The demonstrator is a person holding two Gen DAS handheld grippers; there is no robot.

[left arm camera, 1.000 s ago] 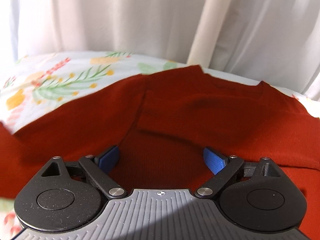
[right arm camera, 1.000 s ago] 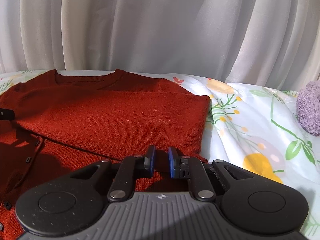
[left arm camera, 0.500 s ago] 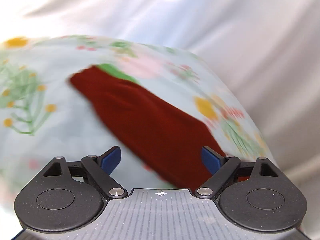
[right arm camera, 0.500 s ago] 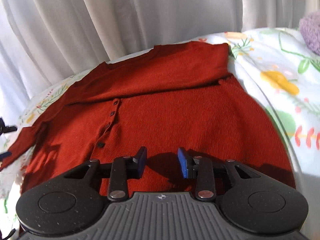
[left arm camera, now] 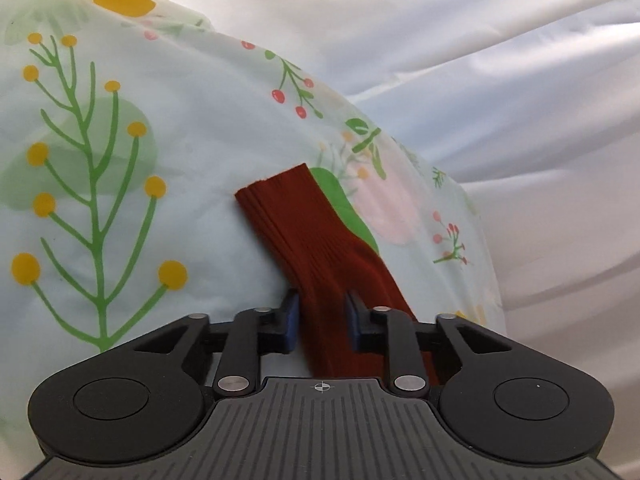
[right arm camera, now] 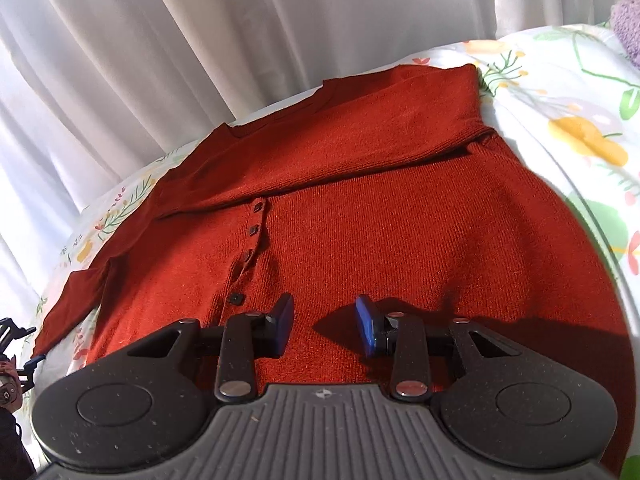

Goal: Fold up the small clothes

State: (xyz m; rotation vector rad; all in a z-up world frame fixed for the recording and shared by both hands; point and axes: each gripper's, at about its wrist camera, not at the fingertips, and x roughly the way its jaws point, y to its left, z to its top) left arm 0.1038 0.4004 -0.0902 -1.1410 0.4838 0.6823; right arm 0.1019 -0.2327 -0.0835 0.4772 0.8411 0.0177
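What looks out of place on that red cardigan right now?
The cardigan lies mostly flat, one sleeve folded across its chest. The other sleeve sticks out sideways over the floral sheet, and the left gripper is closing on it. Nothing looks damaged.

Both tools are built alike. The left gripper [left arm camera: 320, 316] has a ribbed grey body with a small crosshair mark at its front edge, flanked by two round black housings, each with a shallow disc set in its top. Black link arms run forward from silver rivets to blue pads [left arm camera: 290, 316] (smaller screws sit further along the links). The right gripper [right arm camera: 325, 320] shows the same grey ribbing, black speckled housings, silver rivets and blue pads [right arm camera: 366, 330].
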